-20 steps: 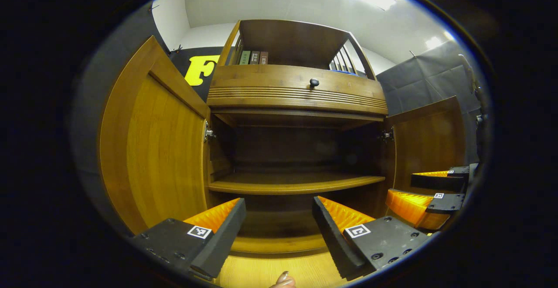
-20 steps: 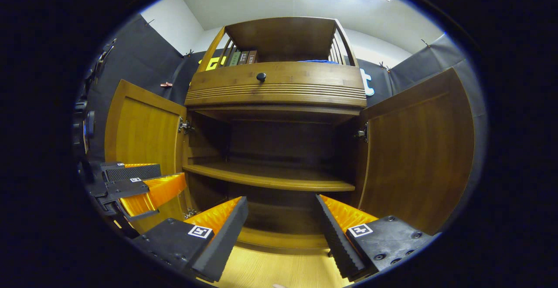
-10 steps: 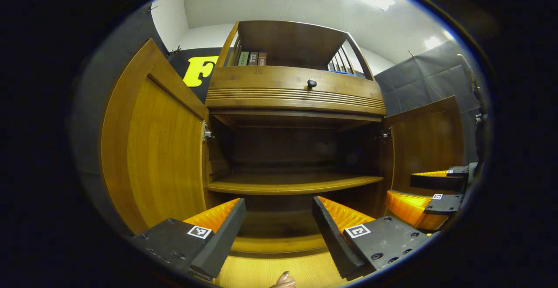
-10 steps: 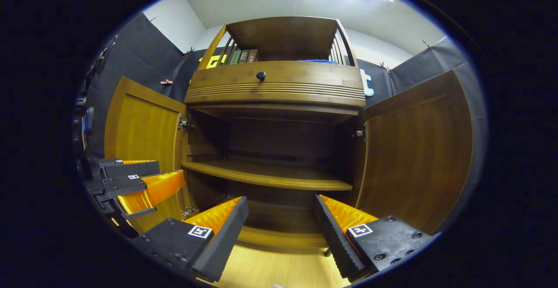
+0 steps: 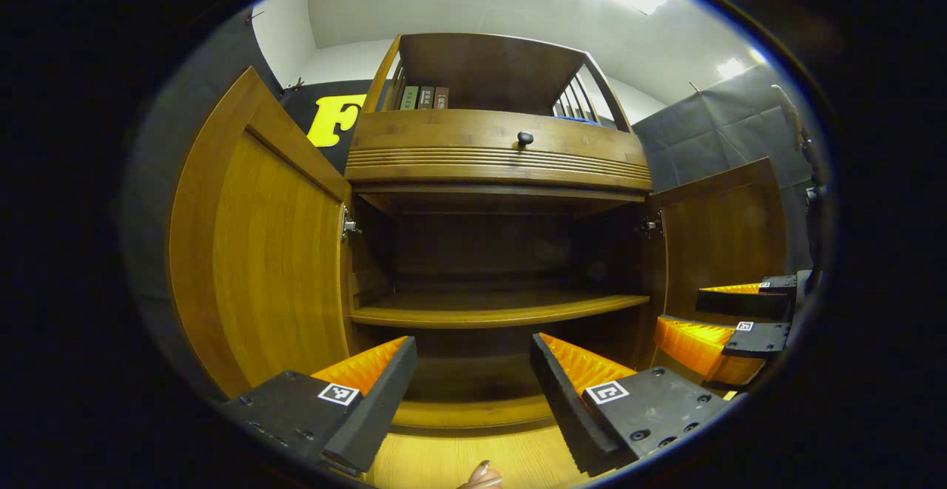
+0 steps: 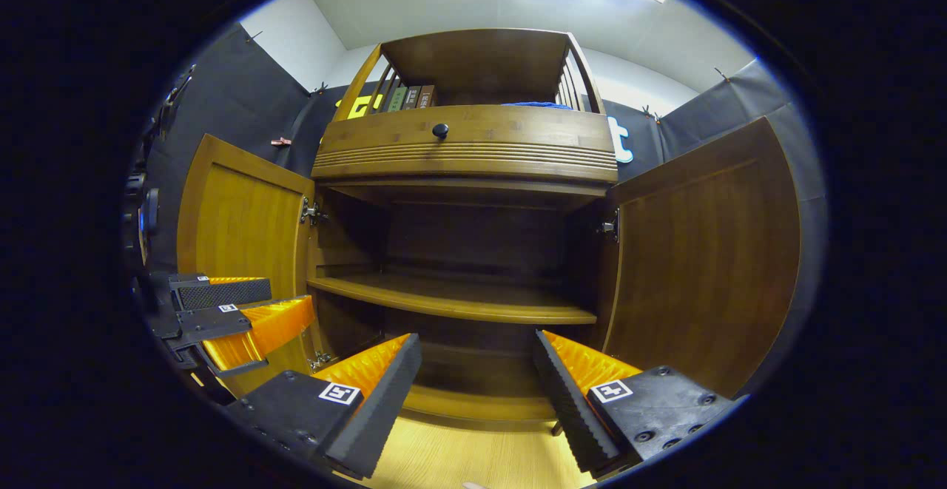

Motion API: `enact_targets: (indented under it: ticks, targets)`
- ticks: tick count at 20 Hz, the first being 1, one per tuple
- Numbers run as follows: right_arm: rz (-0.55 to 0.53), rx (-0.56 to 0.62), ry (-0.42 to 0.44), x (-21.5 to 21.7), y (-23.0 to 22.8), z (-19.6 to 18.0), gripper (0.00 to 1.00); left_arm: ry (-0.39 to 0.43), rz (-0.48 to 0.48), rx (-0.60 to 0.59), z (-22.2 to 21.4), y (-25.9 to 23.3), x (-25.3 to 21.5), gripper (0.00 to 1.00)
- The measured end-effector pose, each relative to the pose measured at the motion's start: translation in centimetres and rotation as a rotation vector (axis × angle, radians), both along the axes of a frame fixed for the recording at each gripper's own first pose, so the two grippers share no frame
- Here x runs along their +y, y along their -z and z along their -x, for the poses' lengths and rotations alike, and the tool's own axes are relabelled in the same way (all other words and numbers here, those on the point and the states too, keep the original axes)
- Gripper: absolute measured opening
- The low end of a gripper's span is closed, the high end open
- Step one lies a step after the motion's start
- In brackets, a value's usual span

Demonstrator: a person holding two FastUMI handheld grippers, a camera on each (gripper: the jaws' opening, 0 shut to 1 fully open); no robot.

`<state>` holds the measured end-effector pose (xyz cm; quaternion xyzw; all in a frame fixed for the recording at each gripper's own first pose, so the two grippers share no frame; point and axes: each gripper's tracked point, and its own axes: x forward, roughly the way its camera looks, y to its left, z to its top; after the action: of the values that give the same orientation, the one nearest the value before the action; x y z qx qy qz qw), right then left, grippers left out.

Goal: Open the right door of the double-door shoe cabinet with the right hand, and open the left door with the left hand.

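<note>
Both doors stand wide: left door [image 5: 274, 252], right door [image 6: 703, 252]. Left hand-held gripper [image 5: 473, 389] and right hand-held gripper [image 6: 477, 389] hang apart, gripping nothing, facing the shelf [image 6: 451, 300]. Stiff hinged panels, probably light; best taken by the free edge.

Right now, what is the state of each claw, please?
Left claw: open, holding nothing, in front of the open cabinet.
Right claw: open, holding nothing.
</note>
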<state>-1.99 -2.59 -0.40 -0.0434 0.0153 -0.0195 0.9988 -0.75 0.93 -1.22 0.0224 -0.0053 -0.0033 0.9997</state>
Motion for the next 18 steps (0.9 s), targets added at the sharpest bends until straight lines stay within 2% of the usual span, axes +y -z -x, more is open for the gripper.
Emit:
enact_targets:
  ticks: [2, 7, 8, 18]
  targets:
    - [0.004, 0.004, -0.004, 0.19, 0.20, -0.11, 0.99, -0.009, 0.002, -0.002, -0.11, -0.04, 0.39, 0.95]
    - [0.016, 0.005, -0.007, 0.45, 0.25, -0.31, 0.99, -0.017, 0.013, -0.020, -0.11, -0.50, 0.98, 0.95]
    - [0.016, 0.005, -0.007, 0.48, 0.23, -0.32, 0.96, -0.018, 0.014, -0.023, -0.10, -0.56, 1.08, 0.95]
    - [0.015, 0.008, -0.002, 0.45, 0.45, -0.60, 0.99, -0.004, 0.018, -0.031, -0.18, -0.55, 0.91, 0.94]
